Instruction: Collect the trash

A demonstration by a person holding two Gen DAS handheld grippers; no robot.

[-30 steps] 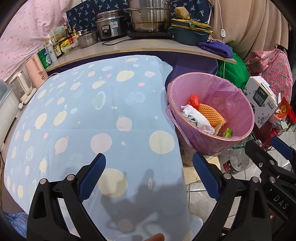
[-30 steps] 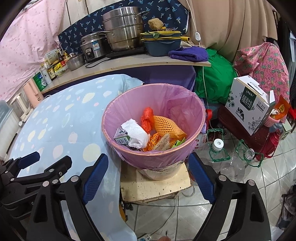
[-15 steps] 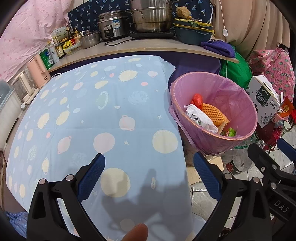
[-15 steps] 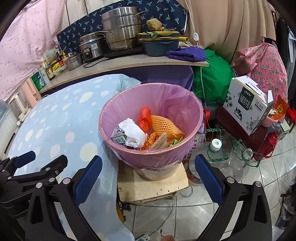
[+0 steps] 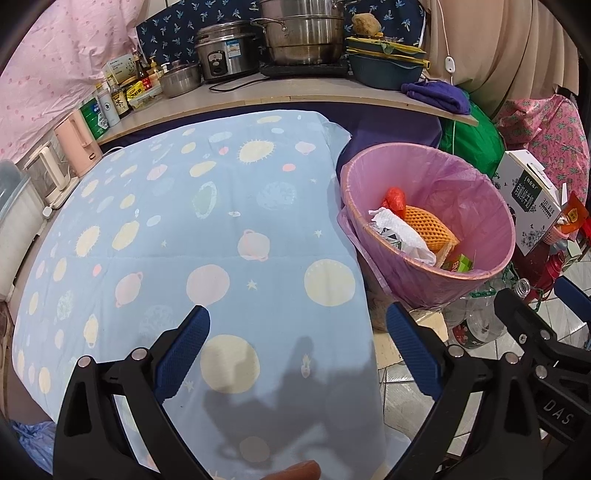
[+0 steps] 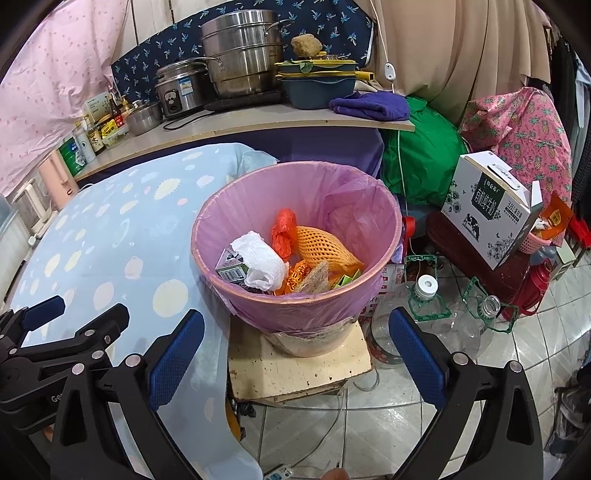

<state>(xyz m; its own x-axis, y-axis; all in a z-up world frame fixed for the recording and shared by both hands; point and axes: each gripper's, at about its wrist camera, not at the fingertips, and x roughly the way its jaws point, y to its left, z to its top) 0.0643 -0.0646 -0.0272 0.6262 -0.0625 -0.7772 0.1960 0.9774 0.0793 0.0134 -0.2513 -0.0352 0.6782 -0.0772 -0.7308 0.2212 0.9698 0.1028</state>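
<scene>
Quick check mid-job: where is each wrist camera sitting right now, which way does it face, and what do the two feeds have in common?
Left wrist: above the blue tablecloth, facing the counter; left gripper open, right gripper's arm at lower right.
Right wrist: beside the table, facing the pink bin and floor bottles; right gripper open, left gripper at lower left.
Shared: bin, tablecloth, counter pots.

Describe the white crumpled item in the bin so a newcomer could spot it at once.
Find the pink-lined trash bin standing on a board beside the blue patterned tablecloth. Inside, toward the tablecloth side, lies a crumpled white paper towel, partly over a small carton. It is the only white piece; its neighbours are an orange foam net and a red-orange bag.
</scene>
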